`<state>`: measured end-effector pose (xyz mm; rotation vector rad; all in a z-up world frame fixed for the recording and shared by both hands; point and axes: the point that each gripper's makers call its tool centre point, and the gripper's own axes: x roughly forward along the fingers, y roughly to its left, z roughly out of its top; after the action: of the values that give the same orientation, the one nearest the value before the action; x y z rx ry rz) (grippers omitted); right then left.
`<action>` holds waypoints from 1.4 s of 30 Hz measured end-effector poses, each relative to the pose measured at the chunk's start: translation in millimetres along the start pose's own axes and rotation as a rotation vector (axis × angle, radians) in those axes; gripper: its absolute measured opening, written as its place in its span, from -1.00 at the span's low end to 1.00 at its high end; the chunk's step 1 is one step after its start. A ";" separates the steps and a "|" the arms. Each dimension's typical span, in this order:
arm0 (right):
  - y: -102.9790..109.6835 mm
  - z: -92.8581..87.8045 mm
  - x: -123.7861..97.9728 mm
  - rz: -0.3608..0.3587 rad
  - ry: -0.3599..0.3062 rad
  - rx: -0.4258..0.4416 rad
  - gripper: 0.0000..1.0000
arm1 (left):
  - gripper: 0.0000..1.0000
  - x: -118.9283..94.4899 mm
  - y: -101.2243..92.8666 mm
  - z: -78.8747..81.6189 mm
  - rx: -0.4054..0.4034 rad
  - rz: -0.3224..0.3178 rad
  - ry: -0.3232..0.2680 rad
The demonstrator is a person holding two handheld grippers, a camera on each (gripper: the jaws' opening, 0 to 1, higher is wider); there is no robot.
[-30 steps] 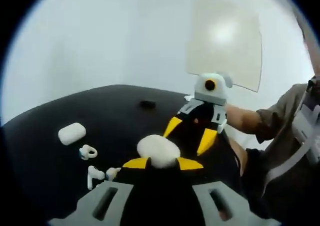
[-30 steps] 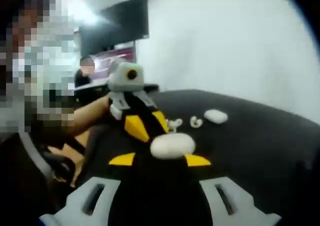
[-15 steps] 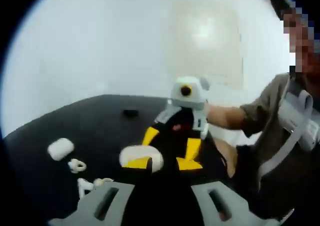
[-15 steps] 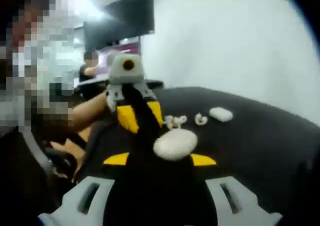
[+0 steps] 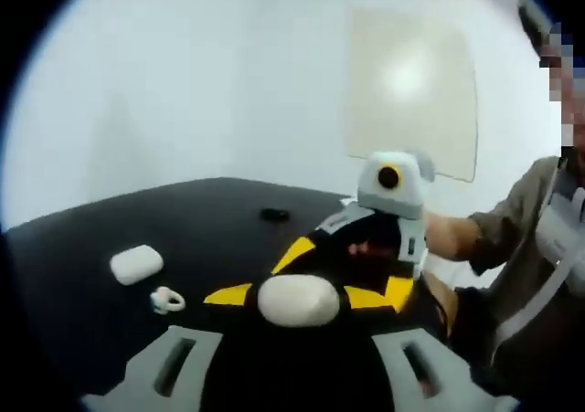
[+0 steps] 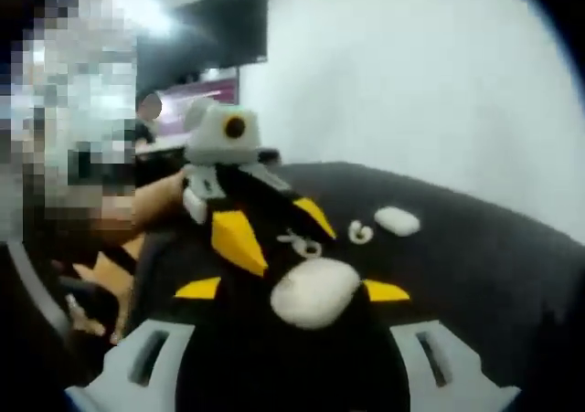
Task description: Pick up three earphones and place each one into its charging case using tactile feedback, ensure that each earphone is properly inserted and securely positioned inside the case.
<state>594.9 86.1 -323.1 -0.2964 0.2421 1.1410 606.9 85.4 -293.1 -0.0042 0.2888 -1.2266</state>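
Both tools meet over the black worktop (image 5: 101,225) w/ one white oval case between them. In the left gripper view the left tool (image 5: 294,295) has its yellow tips on either side of the white case (image 5: 298,300), and the right tool (image 5: 352,264) comes in from the right side, tips close to the same case. In the right gripper view the right tool (image 6: 292,290) has the case (image 6: 313,292) sitting between its yellow tips too. It's blurry, so which tool really carries the weight is hard to say; looks like both are closed onto it.

Another case (image 5: 136,263) lies on the worktop, well apart, w/ a small white ear-hook earphone (image 5: 167,299) just beside it. The right gripper view also shows a stem earphone (image 6: 304,245) near them.

What could go wrong: the case is smooth and round, so it could pop out and drop if one tool lets go too soon or squeezes crooked. If it's a hand-over, bad timing means a fall. Also the lid looks shut, so no earphone can go in yet.
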 end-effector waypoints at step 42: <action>31.1 -5.2 -43.2 0.298 -0.021 -0.558 -0.32 | -0.61 6.8 -55.5 -25.8 -0.007 -0.201 0.125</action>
<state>549.0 59.3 -316.7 -0.7583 -0.0613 1.4971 551.9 63.9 -310.6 0.0384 0.4087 -1.4287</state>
